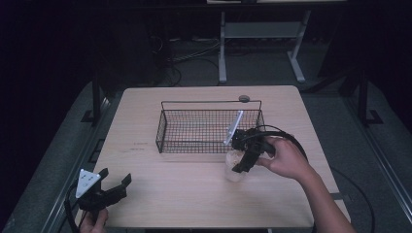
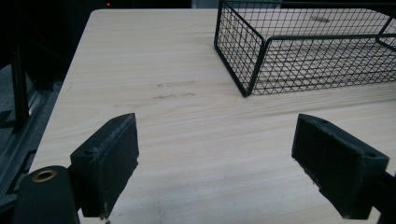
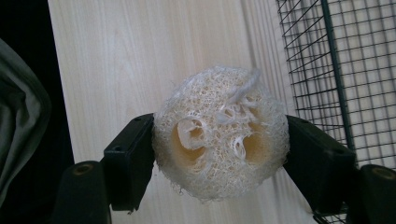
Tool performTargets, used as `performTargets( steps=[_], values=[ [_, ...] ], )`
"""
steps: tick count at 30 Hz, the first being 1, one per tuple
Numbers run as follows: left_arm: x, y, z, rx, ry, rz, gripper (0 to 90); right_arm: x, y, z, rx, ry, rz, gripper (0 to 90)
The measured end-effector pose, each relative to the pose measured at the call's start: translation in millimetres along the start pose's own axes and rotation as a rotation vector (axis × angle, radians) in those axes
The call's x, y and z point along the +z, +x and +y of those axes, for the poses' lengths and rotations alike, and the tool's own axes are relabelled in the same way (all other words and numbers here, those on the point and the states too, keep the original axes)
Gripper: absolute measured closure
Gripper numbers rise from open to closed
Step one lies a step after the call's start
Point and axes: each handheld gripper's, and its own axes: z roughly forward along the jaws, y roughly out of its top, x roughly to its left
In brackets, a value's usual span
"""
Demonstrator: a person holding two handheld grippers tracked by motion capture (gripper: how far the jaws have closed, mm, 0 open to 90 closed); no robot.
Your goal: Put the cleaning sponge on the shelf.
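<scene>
Loofah [image 3: 219, 135] sits squeezed between the jaws of our right claw [image 3: 219, 144], a pad pressing on each side of it, so that one is clamped on the loofah. Looking along that claw we see its holey cut end facing us, with table [image 3: 140, 56] past it and the wire basket [image 3: 345, 56] just off to the claw's right. From the high view, the right claw [image 1: 241, 165] tilts down at the table with the loofah [image 1: 235, 167] under its tip, right beside the basket's [image 1: 209, 124] near wall and outside it. Can't tell whether the loofah touches the table or hangs a bit above it.

Our left claw [image 1: 116, 178] is well apart from all that, down at the near left corner of the table [image 1: 194, 194], hand [image 1: 92, 221] underneath. Its jaws stand wide apart with nothing between them. Ahead of this claw [image 2: 215, 163] we get bare wood, and the basket [image 2: 252, 60] corner is farther off to its upper right.
</scene>
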Motion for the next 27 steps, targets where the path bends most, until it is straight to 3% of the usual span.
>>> performTargets(
  steps=[7,19,27],
  values=[
    [0.2,-0.7,0.2,0.004,0.003,-0.001,13.8,-10.3,-4.4,5.2,-0.001,-0.024,0.009,28.1],
    [1.2,-1.0,0.7,0.003,0.000,-0.002,13.8,-20.9,-16.4,16.3,-0.003,-0.005,-0.002,28.1],
    [1.2,-1.2,1.0,0.001,-0.005,0.000,13.8,-36.7,-29.0,26.3,0.012,-0.057,0.005,28.1]
  ],
)
